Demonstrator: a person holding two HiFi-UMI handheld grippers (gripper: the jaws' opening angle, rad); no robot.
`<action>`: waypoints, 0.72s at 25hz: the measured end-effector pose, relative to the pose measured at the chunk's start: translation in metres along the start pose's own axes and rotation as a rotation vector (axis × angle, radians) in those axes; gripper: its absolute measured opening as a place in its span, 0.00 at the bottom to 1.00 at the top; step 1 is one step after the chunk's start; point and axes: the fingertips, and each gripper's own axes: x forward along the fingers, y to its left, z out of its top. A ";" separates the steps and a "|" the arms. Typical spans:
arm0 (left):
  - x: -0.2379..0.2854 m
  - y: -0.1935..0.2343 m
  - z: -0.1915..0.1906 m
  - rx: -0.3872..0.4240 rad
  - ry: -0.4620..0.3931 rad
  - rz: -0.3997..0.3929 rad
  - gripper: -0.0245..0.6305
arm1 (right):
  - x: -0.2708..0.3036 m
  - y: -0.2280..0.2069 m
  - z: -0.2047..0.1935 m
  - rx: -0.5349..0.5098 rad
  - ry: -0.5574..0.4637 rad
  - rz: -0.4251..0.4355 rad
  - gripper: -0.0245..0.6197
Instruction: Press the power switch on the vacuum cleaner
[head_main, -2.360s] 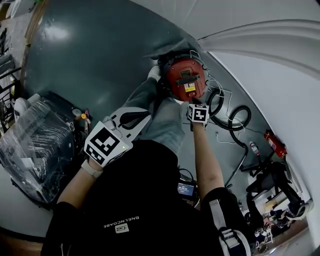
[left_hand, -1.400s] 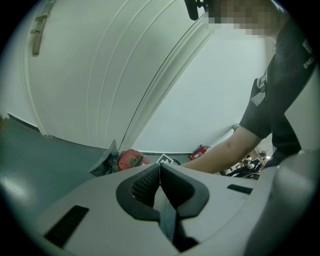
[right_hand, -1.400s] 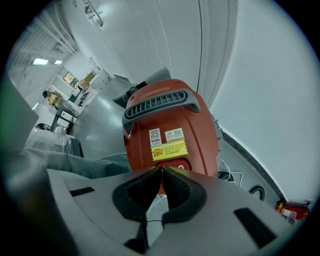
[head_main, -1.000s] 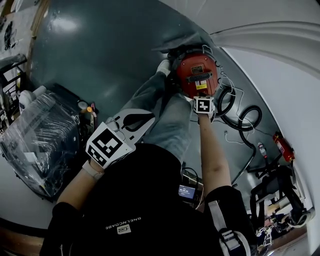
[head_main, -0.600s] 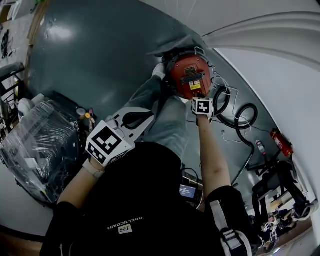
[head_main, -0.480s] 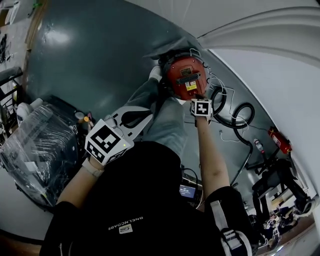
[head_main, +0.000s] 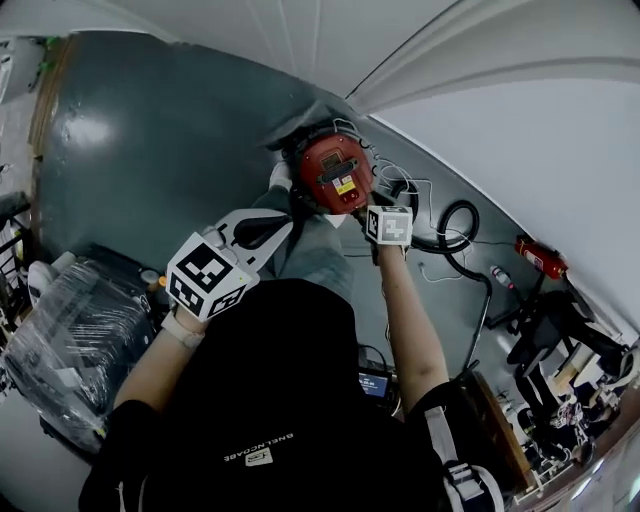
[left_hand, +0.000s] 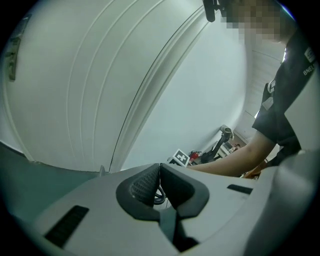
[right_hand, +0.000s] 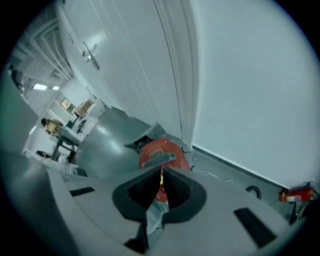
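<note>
The red round vacuum cleaner (head_main: 333, 172) stands on the grey floor by the white wall, with a grey slotted panel and a yellow label on top. My right gripper (head_main: 372, 207) is held just short of its near right edge and points at it. In the right gripper view the jaws (right_hand: 161, 171) are shut with nothing between them, and the vacuum cleaner (right_hand: 159, 150) shows right behind their tips. My left gripper (head_main: 280, 224) hangs raised over the person's leg, left of the vacuum. Its jaws (left_hand: 160, 166) are shut, empty and aimed at the wall.
A black hose (head_main: 455, 228) and thin white cables lie coiled on the floor right of the vacuum. A red fire extinguisher (head_main: 540, 258) lies further right by the wall. A plastic-wrapped bundle (head_main: 60, 335) stands at the left. Chairs and clutter crowd the lower right.
The head view has tilted up, so the vacuum and both grippers sit a little further left in it. The right gripper stays near the vacuum's edge. Both grippers stay shut.
</note>
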 end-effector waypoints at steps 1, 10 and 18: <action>-0.002 -0.002 0.005 0.012 -0.004 -0.004 0.06 | -0.016 0.005 0.010 0.006 -0.033 0.006 0.09; -0.004 -0.019 0.056 0.125 -0.035 -0.090 0.06 | -0.159 0.033 0.088 0.067 -0.327 0.011 0.09; 0.014 -0.051 0.107 0.230 -0.061 -0.223 0.06 | -0.288 0.043 0.129 0.117 -0.594 -0.028 0.09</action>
